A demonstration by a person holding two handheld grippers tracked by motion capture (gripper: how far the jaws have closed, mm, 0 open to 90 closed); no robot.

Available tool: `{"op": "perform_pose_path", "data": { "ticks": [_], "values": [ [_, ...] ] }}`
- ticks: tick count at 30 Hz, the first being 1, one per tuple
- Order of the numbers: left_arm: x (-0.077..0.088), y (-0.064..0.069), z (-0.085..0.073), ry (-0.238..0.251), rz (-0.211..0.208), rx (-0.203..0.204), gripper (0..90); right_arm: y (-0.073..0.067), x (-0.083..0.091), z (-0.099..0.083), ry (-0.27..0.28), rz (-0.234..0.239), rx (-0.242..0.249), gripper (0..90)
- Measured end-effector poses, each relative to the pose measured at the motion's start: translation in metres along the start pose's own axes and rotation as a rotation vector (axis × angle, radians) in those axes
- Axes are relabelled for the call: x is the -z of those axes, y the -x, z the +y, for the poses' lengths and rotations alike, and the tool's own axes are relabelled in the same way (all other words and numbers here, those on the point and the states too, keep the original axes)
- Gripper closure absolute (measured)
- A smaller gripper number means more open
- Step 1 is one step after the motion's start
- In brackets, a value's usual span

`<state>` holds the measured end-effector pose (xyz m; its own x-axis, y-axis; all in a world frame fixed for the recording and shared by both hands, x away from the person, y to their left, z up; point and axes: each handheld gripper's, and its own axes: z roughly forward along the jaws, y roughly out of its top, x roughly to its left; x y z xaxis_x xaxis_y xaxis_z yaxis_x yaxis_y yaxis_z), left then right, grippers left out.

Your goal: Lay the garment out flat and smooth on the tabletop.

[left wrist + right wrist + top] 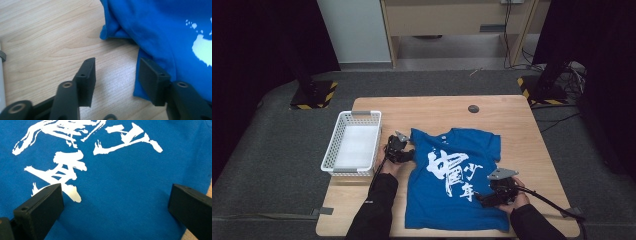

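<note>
Parted right gripper [484, 200] over blue T-shirt [452, 200]; left gripper [406, 156] open, empty, beside sleeve [112, 28]; folding stage, next: grasp sleeve.

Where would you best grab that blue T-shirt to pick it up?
Probably at the bunched left sleeve of the blue T-shirt, coming from the bare table side. The fold there stands up, while the rest lies flat. The open left gripper is beside that edge.

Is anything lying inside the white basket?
No, the white basket left of the blue T-shirt shows a bare bottom.
</note>
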<state>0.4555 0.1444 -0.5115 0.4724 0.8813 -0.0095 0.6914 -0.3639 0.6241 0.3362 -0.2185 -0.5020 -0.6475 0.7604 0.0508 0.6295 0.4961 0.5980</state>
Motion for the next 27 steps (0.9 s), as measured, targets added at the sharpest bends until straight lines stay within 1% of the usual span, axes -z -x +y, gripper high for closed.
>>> {"op": "perform_pose_path", "data": {
  "ticks": [2, 4, 8, 10, 12, 14, 15, 16, 17, 18, 19, 21, 24, 25, 27],
  "values": [
    [-0.002, 0.000, 0.000, 0.013, -0.015, 0.027, 44.2, 0.000, 0.000, 0.000, 0.000, 0.000, 0.000, 0.4],
    [-0.005, 0.002, 0.000, 0.009, -0.011, 0.019, 43.9, 0.000, 0.000, 0.000, 0.000, 0.000, 0.000, 0.4],
    [-0.005, 0.003, -0.001, 0.019, 0.000, 0.006, 41.9, 0.000, 0.000, 0.000, 0.001, 0.000, 0.000, 0.4],
    [-0.005, 0.003, -0.002, 0.020, 0.015, -0.003, 40.0, 0.000, 0.000, 0.000, 0.000, 0.000, 0.000, 0.4],
    [-0.003, 0.004, -0.004, 0.014, 0.029, 0.003, 39.6, 0.000, 0.000, 0.000, 0.001, -0.001, 0.000, 0.4],
    [0.001, 0.005, -0.004, -0.011, 0.055, 0.015, 39.5, 0.000, 0.000, 0.000, 0.000, -0.001, -0.001, 0.4],
    [0.003, 0.006, -0.004, -0.026, 0.067, 0.014, 39.9, 0.000, 0.000, 0.000, 0.000, 0.000, -0.001, 0.4],
    [0.005, 0.008, -0.004, -0.038, 0.086, 0.001, 40.6, 0.000, 0.000, 0.000, 0.000, -0.001, 0.000, 0.4],
    [0.007, 0.010, -0.005, -0.042, 0.107, -0.019, 41.1, 0.000, 0.000, 0.000, 0.000, -0.001, -0.001, 0.4],
    [0.010, 0.012, -0.008, -0.041, 0.123, -0.035, 42.1, 0.000, 0.000, 0.000, 0.000, -0.001, -0.002, 0.4],
    [0.012, 0.013, -0.011, -0.037, 0.133, -0.041, 42.5, 0.000, 0.000, 0.000, -0.001, -0.001, -0.002, 0.4],
    [0.017, 0.014, -0.017, -0.028, 0.141, -0.042, 43.0, 0.000, 0.000, 0.000, -0.001, -0.001, -0.002, 0.4],
    [0.023, 0.013, -0.024, -0.024, 0.143, -0.025, 43.0, 0.000, 0.000, 0.000, -0.001, -0.001, -0.002, 0.4],
    [0.025, 0.012, -0.026, -0.027, 0.143, -0.022, 43.0, 0.000, 0.000, 0.000, -0.001, -0.001, -0.001, 0.4],
    [0.029, 0.011, -0.027, -0.058, 0.155, -0.019, 43.0, 0.000, 0.000, 0.000, -0.002, 0.000, 0.000, 0.5]
  ]
}}
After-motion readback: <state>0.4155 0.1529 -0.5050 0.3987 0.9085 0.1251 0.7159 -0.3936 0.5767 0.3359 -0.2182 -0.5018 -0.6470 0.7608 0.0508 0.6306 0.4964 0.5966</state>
